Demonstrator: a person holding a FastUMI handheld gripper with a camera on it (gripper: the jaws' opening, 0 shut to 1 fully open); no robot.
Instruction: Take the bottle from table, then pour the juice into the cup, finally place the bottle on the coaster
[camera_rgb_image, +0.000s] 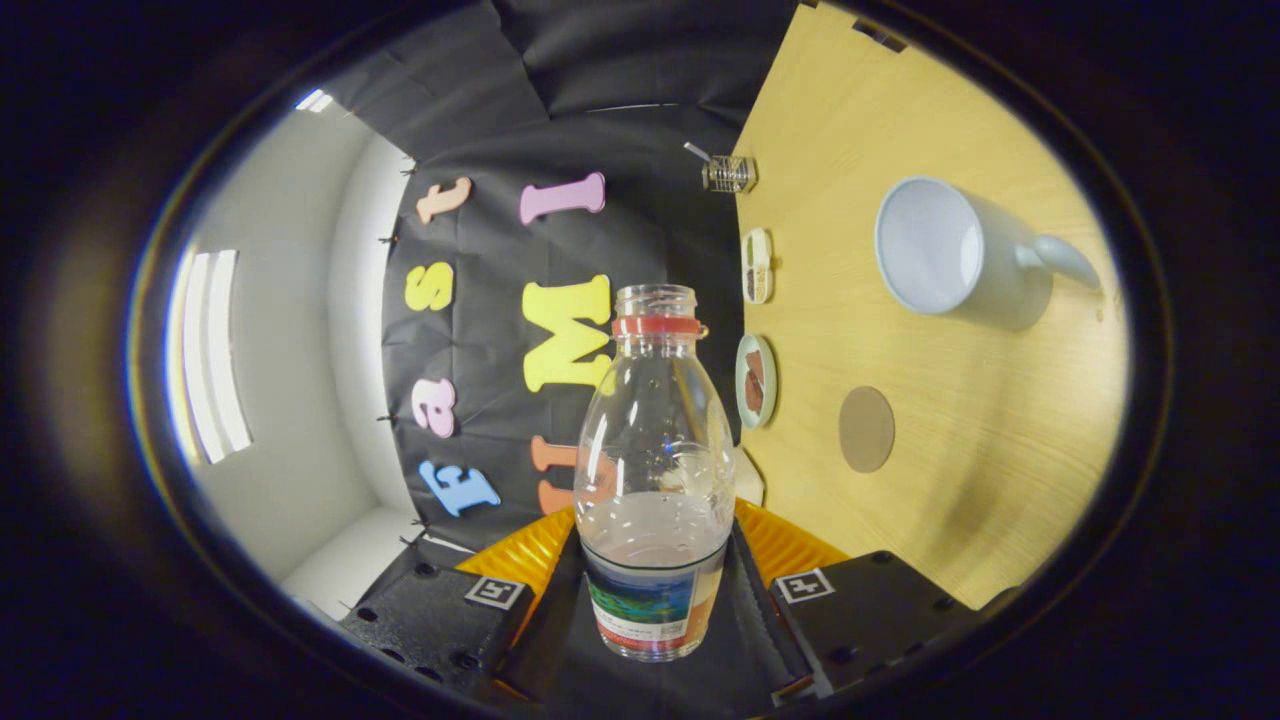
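In the gripper view the gripper is clamped on the bottle, one finger pressed on each side of its labelled lower body; the bottle is uncapped, a red ring round its open neck, and it holds a low band of pale liquid just above the label. The whole scene is rolled over on its side, with the wooden surface standing like a wall beyond the fingers; I judge that the gripper and bottle are tipped sideways together, which suits a pour, though the liquid's exact level is hard to read through the clear plastic. The cup, a pale mug with its mouth turned toward the camera, sits on the surface well apart from the bottle's neck; the round brown coaster lies bare between cup and gripper; two small dishes sit along the surface's far edge.
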